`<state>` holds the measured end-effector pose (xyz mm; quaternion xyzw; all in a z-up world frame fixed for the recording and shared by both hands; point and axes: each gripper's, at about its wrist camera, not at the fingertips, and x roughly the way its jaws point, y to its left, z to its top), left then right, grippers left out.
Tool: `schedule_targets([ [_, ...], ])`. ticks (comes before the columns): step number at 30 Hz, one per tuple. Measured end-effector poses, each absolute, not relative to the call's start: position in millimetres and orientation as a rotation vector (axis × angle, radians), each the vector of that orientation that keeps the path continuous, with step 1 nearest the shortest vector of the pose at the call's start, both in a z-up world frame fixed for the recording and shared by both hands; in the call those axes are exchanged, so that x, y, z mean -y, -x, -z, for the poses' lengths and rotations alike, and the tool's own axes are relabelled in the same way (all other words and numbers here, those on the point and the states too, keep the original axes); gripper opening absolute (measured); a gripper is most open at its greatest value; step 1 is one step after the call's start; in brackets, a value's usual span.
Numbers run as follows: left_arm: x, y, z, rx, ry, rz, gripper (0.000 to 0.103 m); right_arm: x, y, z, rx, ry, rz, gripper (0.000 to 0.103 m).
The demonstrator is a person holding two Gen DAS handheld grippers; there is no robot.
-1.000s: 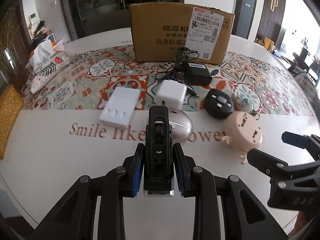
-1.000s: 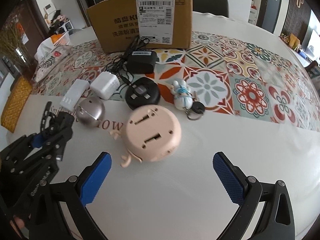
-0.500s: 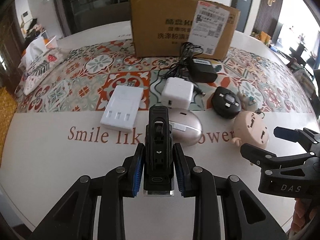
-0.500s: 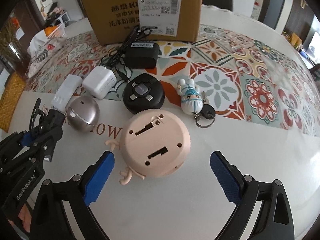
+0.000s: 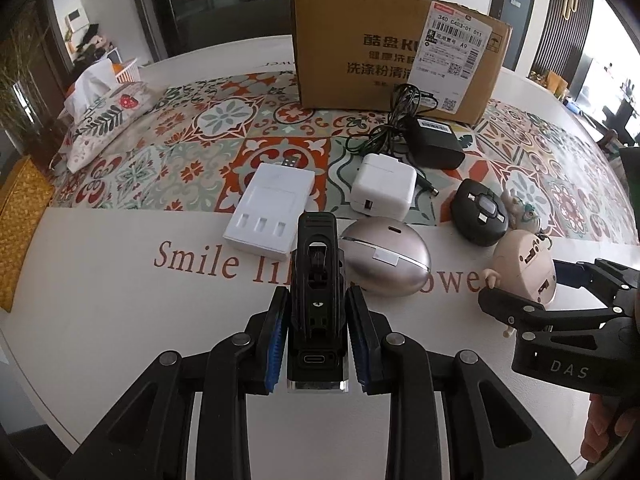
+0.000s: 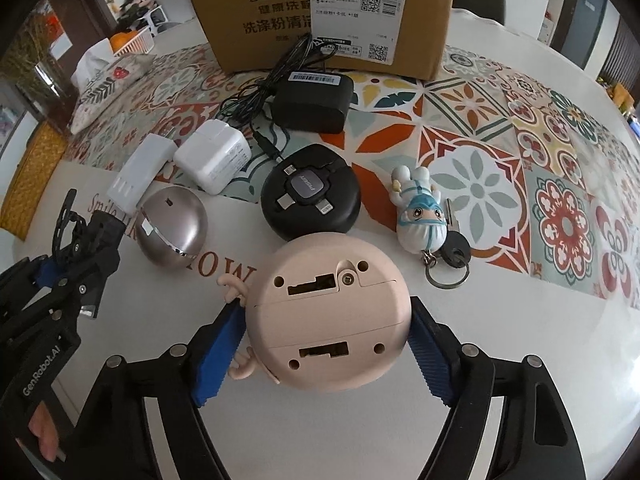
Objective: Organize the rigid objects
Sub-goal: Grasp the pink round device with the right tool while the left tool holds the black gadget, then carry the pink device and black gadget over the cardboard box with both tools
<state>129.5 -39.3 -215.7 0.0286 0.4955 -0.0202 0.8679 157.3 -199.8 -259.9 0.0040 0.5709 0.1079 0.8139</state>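
My left gripper (image 5: 318, 296) is shut on a black rectangular gadget (image 5: 318, 264) with a USB-C port, held just above the white table (image 5: 120, 320). In the right wrist view the left gripper (image 6: 80, 248) shows at the left edge. A pink round device (image 6: 328, 320) lies underside up on the table. My right gripper (image 6: 325, 306) straddles it. Its jaws are closing, and the blue pads (image 6: 218, 356) touch the device's left and right sides. From the left wrist view the pink round device (image 5: 524, 264) sits at the right, between the right gripper's fingers.
Beyond the pink device lie a silver egg-shaped case (image 6: 172, 232), a black round cable reel (image 6: 310, 200), a figurine keychain (image 6: 420, 216), a white charger (image 6: 214, 160), a white battery charger (image 5: 270, 212), a black adapter with cable (image 6: 312, 102) and a cardboard box (image 5: 396, 52). A tissue pouch (image 5: 104, 120) lies far left.
The right gripper came down and forward over the pink round device, and its jaws narrowed from wide open onto its sides. The left gripper kept hold of the black gadget without moving.
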Motion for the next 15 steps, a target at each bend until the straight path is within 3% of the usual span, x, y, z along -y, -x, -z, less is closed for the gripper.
schedule_targets([
  [15, 43, -135, 165, -0.942, -0.078, 0.125, 0.029, 200, -147, 200, -1.13, -0.074, -0.197, 0.075],
])
